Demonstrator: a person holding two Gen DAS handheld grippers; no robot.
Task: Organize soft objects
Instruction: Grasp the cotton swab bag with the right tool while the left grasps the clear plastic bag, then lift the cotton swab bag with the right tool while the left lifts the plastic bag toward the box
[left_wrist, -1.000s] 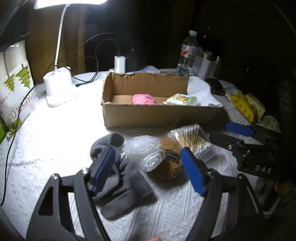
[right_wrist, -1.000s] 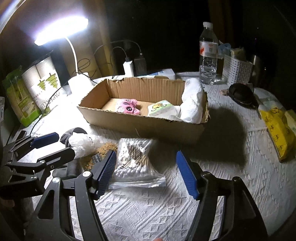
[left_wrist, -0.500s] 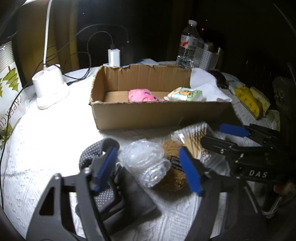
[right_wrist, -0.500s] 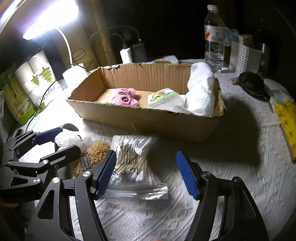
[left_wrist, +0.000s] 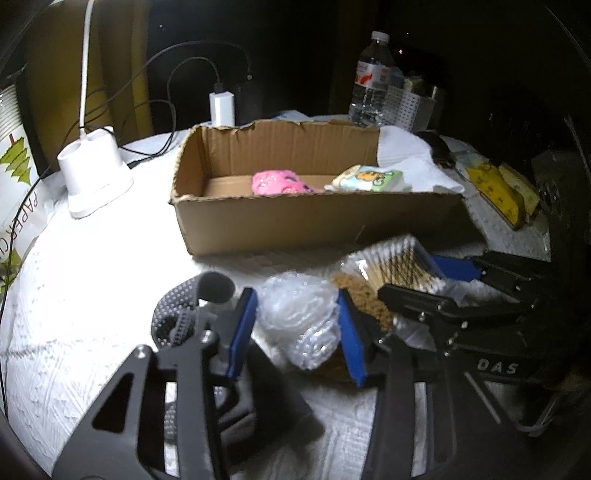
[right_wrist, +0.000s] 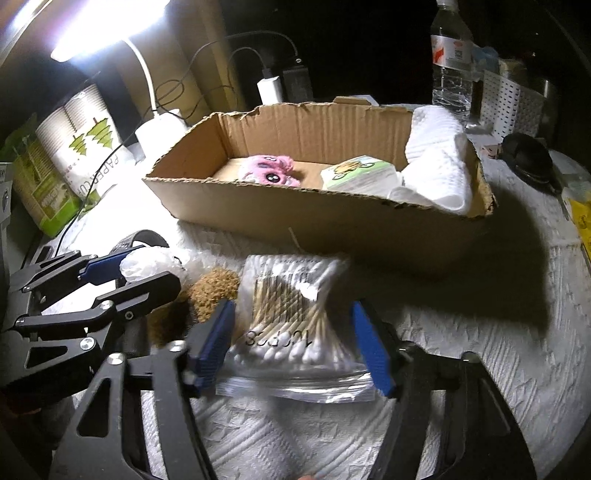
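A cardboard box (left_wrist: 314, 225) (right_wrist: 332, 236) holds a pink plush toy (left_wrist: 280, 182) (right_wrist: 269, 173), a tissue pack (left_wrist: 369, 179) (right_wrist: 358, 175) and a white towel (right_wrist: 439, 166). In front lie a clear bubble-wrap wad (left_wrist: 301, 317), a brown sponge (right_wrist: 214, 288), a grey sock (left_wrist: 184, 306) and a bag of cotton swabs (right_wrist: 295, 314) (left_wrist: 395, 266). My left gripper (left_wrist: 297, 332) is open, its pads on either side of the bubble wrap. My right gripper (right_wrist: 295, 343) is open around the swab bag.
A white lamp base (left_wrist: 94, 177) and paper cup sleeve (right_wrist: 81, 147) stand left. A charger (left_wrist: 221, 109), water bottle (left_wrist: 371, 79) and white basket (right_wrist: 509, 107) are behind the box. Yellow packets (left_wrist: 502, 188) lie right.
Both grippers moved forward and down. The left now brackets the bubble wrap; the right now brackets the swab bag. Both jaws have narrowed somewhat.
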